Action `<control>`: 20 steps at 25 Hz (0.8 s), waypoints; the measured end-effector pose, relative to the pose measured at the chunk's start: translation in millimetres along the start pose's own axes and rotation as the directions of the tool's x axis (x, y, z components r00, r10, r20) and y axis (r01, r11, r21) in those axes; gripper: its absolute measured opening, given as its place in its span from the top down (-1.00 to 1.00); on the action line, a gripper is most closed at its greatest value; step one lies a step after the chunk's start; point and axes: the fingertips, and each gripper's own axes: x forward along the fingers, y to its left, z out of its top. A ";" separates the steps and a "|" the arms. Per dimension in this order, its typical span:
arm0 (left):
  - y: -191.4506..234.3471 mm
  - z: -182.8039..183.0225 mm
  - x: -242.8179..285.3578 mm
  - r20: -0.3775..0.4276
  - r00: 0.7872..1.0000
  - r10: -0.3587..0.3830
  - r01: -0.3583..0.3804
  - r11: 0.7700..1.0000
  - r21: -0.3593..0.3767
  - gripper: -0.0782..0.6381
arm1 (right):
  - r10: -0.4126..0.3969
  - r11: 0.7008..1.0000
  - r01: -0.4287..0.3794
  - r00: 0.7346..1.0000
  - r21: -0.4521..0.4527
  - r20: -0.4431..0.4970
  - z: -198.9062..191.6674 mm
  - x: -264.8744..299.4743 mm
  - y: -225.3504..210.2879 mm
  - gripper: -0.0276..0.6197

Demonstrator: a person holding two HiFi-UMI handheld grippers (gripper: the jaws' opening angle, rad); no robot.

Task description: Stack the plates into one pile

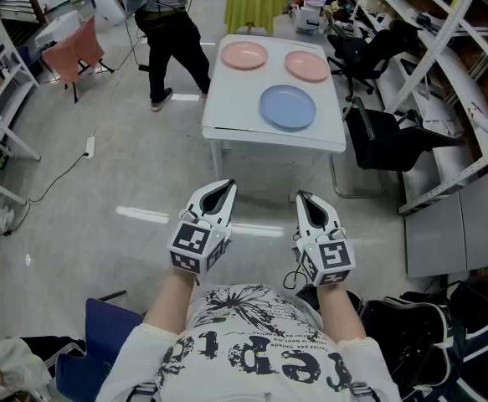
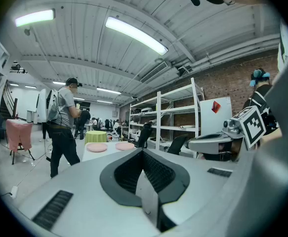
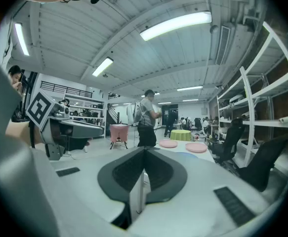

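Three plates lie apart on a white table (image 1: 227,107) ahead of me: a pink plate (image 1: 244,55) at the far left, a second pink plate (image 1: 307,65) at the far right, and a blue plate (image 1: 288,107) nearer to me. Both pink plates also show small in the left gripper view (image 2: 97,147) and the right gripper view (image 3: 196,147). My left gripper (image 1: 225,188) and right gripper (image 1: 301,198) hang side by side over the floor, well short of the table. Both are shut with nothing between the jaws.
A person (image 1: 170,32) stands at the table's far left corner. A round table with a yellow-green cloth (image 1: 255,3) is behind it. Black office chairs (image 1: 390,136) and metal shelving (image 1: 453,74) line the right side. A pink-draped chair (image 1: 72,53) and a floor cable (image 1: 68,170) lie left.
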 end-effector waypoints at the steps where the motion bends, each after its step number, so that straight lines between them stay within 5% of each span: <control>1: 1.8 -2.2 0.1 0.000 1.000 -0.005 0.005 1.000 0.003 0.77 | -0.003 1.000 0.003 1.000 -0.003 -0.002 -0.6 1.4 1.2 0.91; 20: 57.5 -24.9 -1.8 -0.049 0.998 -0.041 0.039 0.999 -0.037 0.77 | -0.068 0.994 0.072 0.997 0.088 -0.047 -16.0 45.5 24.9 0.91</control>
